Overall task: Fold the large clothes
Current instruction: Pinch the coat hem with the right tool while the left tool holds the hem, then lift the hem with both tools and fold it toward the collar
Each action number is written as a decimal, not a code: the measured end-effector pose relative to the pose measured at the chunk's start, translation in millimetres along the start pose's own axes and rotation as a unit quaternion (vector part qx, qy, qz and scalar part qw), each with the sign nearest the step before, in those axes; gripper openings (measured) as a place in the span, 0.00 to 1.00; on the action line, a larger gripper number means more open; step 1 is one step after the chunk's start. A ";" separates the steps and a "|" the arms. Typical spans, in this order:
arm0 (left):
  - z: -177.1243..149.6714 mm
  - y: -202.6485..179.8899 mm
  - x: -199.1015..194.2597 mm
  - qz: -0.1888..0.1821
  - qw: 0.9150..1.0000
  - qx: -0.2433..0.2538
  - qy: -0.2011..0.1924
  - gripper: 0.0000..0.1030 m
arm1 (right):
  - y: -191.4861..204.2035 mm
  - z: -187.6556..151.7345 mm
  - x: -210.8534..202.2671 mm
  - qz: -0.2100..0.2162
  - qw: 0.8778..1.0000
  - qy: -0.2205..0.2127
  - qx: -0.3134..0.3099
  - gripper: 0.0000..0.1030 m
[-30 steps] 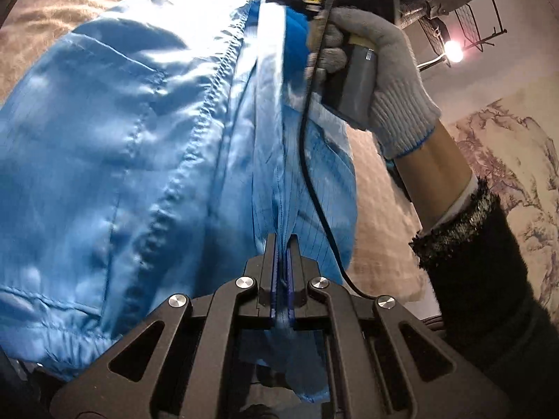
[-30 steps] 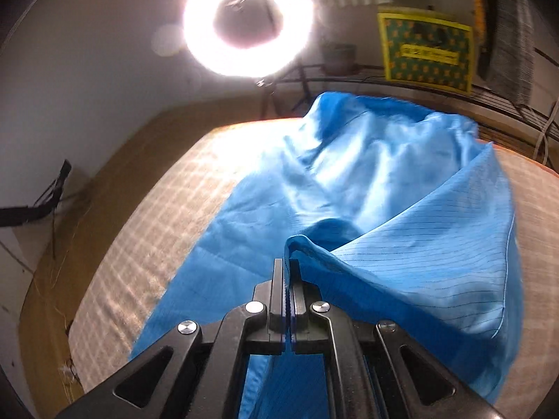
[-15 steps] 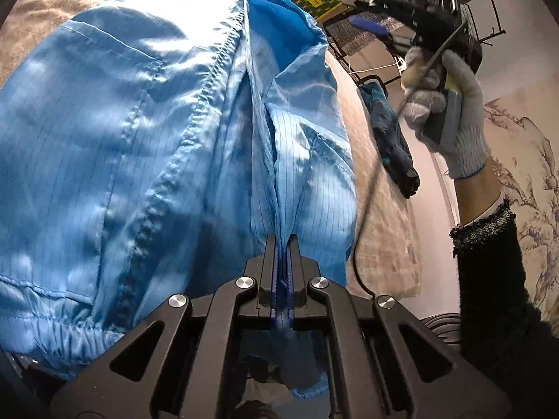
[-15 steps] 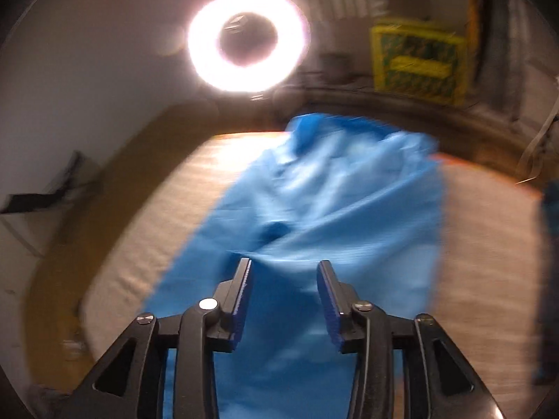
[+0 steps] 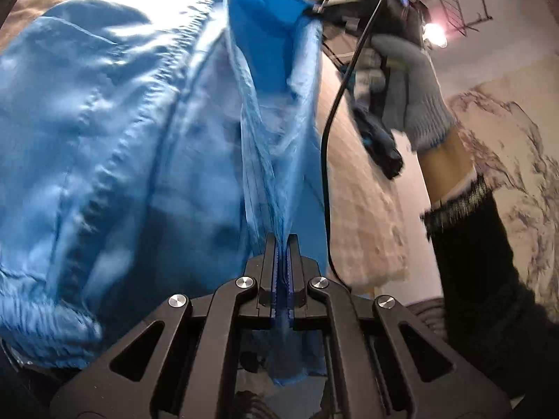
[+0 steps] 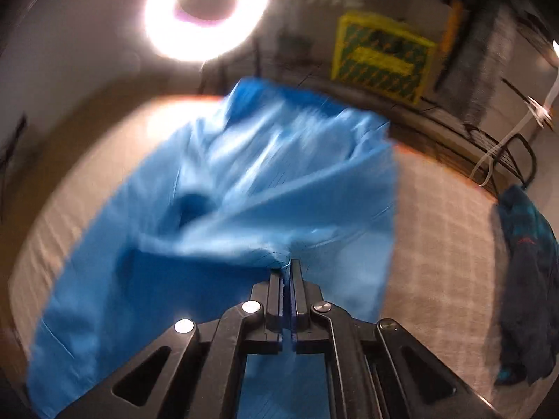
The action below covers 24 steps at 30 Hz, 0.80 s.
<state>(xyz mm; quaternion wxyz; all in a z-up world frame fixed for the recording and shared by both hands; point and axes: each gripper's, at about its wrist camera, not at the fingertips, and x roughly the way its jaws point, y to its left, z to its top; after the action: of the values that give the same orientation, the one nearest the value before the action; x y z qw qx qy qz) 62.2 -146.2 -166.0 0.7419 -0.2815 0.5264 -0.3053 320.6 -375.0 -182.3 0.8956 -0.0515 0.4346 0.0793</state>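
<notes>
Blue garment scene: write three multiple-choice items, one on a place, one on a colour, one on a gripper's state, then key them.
1. Where does the dark crumpled garment lie?
A. At the bed's right edge
B. On the blue garment
C. Under the ring light

2. What colour is the large shiny garment?
A. Red
B. Blue
C. White

3. How is the left gripper?
A. Wide open
B. Shut on nothing
C. Shut on blue fabric

Key: 1 A, it lies apart at the right in the right wrist view. 2 B, blue in both views. 3 C, fabric runs between the closed fingers.
</notes>
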 end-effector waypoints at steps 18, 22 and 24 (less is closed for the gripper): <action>-14.8 24.3 -30.2 -0.013 0.999 -0.029 0.006 0.01 | 70.9 26.2 82.2 -0.011 0.999 0.023 -0.026 0.00; -19.7 27.9 -46.0 0.011 0.999 -0.031 -0.014 0.01 | 70.2 23.5 78.9 0.025 0.999 0.020 -0.026 0.28; -24.6 32.6 -50.3 0.019 0.999 -0.031 -0.015 0.01 | 63.9 22.8 59.7 0.050 0.999 0.006 -0.011 0.41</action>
<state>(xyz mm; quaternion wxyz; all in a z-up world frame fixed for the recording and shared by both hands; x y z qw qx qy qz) 30.8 -89.5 -166.5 0.7459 -0.2994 0.5300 -0.2706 362.6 -302.8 -216.7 0.8874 -0.0397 0.4411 0.1281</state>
